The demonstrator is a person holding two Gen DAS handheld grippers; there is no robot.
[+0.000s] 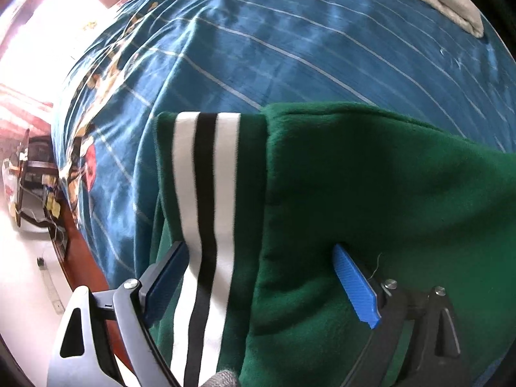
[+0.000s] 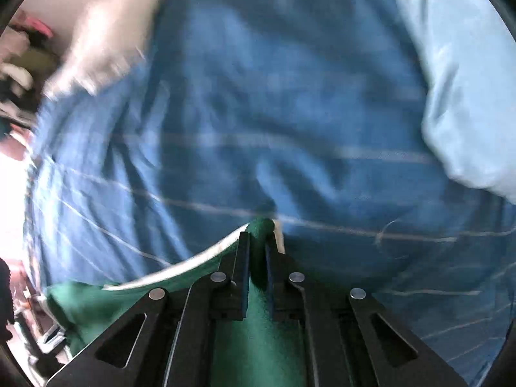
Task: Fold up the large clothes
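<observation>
A dark green garment (image 1: 354, 193) with white and black stripes (image 1: 206, 174) along one edge lies folded on a blue bed cover (image 1: 274, 48). My left gripper (image 1: 261, 264) is open, its blue pads (image 1: 354, 287) spread on either side of the striped edge, just over the cloth. My right gripper (image 2: 257, 245) is shut on a fold of the same green garment (image 2: 258, 322), holding it above the blue bed cover (image 2: 258, 113). A white lining edge (image 2: 180, 267) shows to its left. The right view is blurred by motion.
A grey cloth (image 1: 445, 3) lies at the bed's far right. A light blue pillow or cloth (image 2: 467, 80) lies at the right. A whitish cloth (image 2: 103, 51) lies at the far left. The bed's wooden edge (image 1: 80, 248) and the floor with clutter (image 1: 32, 174) are at the left.
</observation>
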